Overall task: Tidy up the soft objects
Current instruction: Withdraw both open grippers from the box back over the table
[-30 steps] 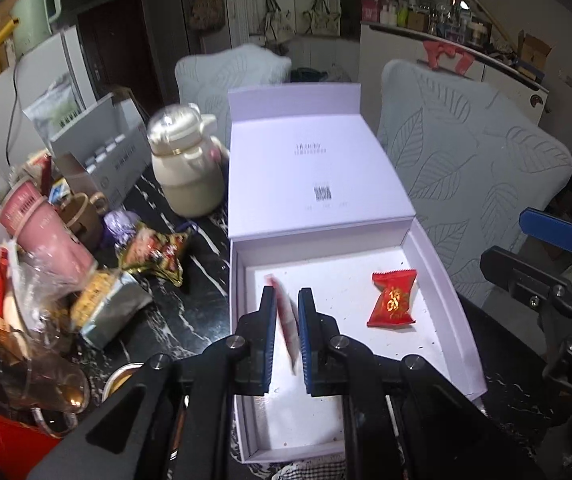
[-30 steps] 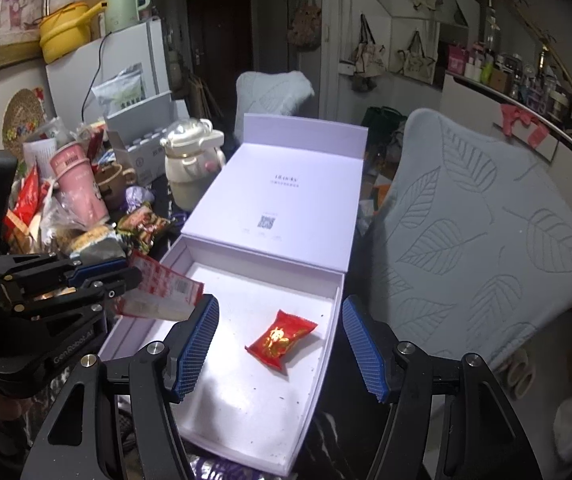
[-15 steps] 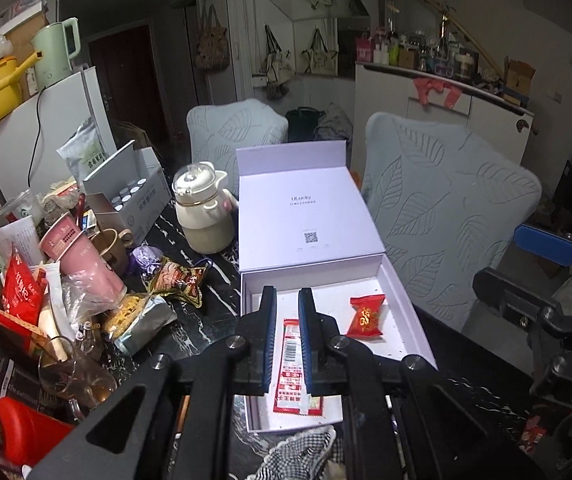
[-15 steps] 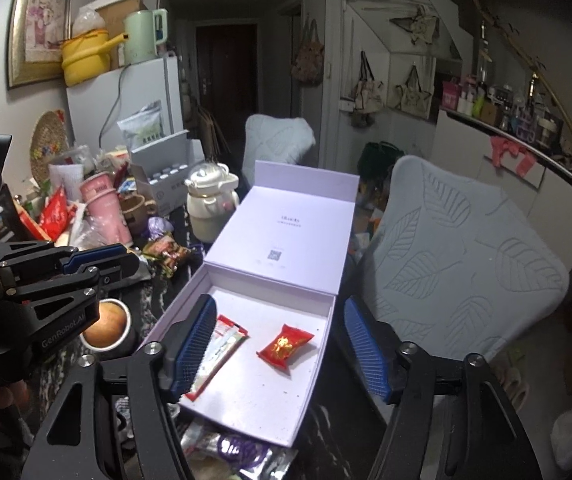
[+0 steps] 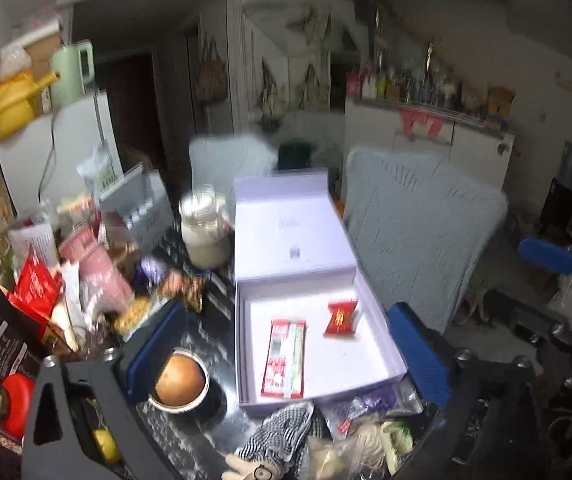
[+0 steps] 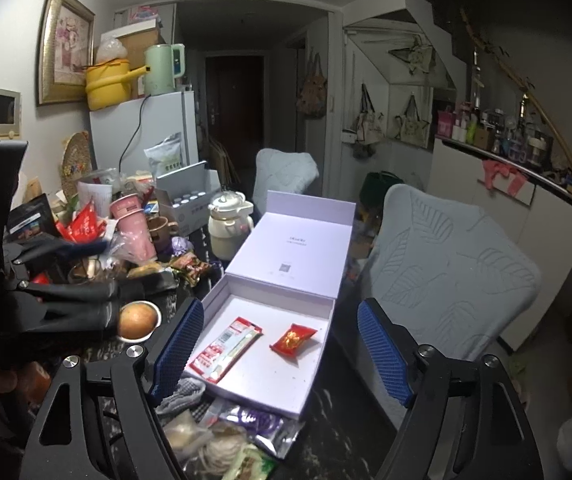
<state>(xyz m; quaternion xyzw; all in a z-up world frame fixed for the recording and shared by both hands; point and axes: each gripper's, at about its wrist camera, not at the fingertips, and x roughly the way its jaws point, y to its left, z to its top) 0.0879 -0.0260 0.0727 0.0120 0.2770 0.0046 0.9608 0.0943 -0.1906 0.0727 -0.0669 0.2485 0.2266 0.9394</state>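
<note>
An open white box (image 5: 241,344) (image 6: 277,282) lies on the dark table with its lid folded back. A long red-and-white packet (image 5: 286,356) (image 6: 225,348) and a small red packet (image 5: 340,317) (image 6: 293,338) rest apart on its floor. My left gripper (image 5: 286,354) (image 6: 137,264) hovers above and short of the box. Its jaws are opening wide and hold nothing. My right gripper (image 6: 281,350) (image 5: 506,274) hangs over the box's near right side. Its jaws are opening too, with nothing between them.
A metal bowl (image 5: 179,380) holding a round brown item sits left of the box. A checked cloth (image 5: 281,428) and several packets (image 6: 221,440) lie in front. A cream pot (image 6: 229,220), a pink cup (image 6: 133,228) and clutter crowd the left. A padded chair (image 6: 446,264) stands right.
The left gripper released the long packet into the box, then its jaws sprang wide. Both grippers pulled back and rose, so the box looks smaller. The right jaws spread further.
</note>
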